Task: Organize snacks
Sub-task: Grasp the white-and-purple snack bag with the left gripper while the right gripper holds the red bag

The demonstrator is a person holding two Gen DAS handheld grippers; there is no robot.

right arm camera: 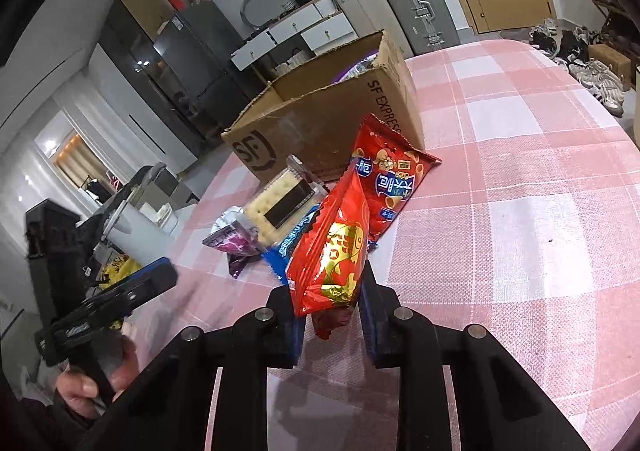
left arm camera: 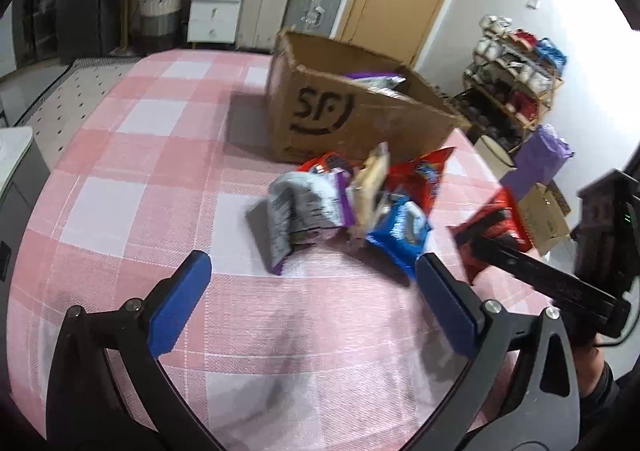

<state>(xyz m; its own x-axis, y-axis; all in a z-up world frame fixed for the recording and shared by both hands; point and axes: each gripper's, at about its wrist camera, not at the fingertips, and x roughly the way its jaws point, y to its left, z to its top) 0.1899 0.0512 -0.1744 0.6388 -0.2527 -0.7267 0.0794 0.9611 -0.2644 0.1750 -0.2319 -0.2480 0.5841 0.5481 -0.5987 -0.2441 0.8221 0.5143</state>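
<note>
Snack packets [left arm camera: 344, 207] lie heaped just before the cardboard box [left arm camera: 344, 111]. The left gripper [left arm camera: 312, 291] gapes, empty, nearer than them on the checked cloth [left arm camera: 140, 171].

Six snack packets [right arm camera: 332, 263], one cardboard box [right arm camera: 320, 123]

Cardboard box [left arm camera: 352, 119] on the table [left arm camera: 160, 155], snack packets [left arm camera: 344, 207] heaped just before it, more packets inside the box.

the room was evenly lit, with white glare blowing out the wall [left arm camera: 580, 11] at the right. soft shadows fell on the table [left arm camera: 160, 171]. fisheye bending curved every edge into dark corners, and motion blur smeared the snack packets [left arm camera: 344, 207].
</note>
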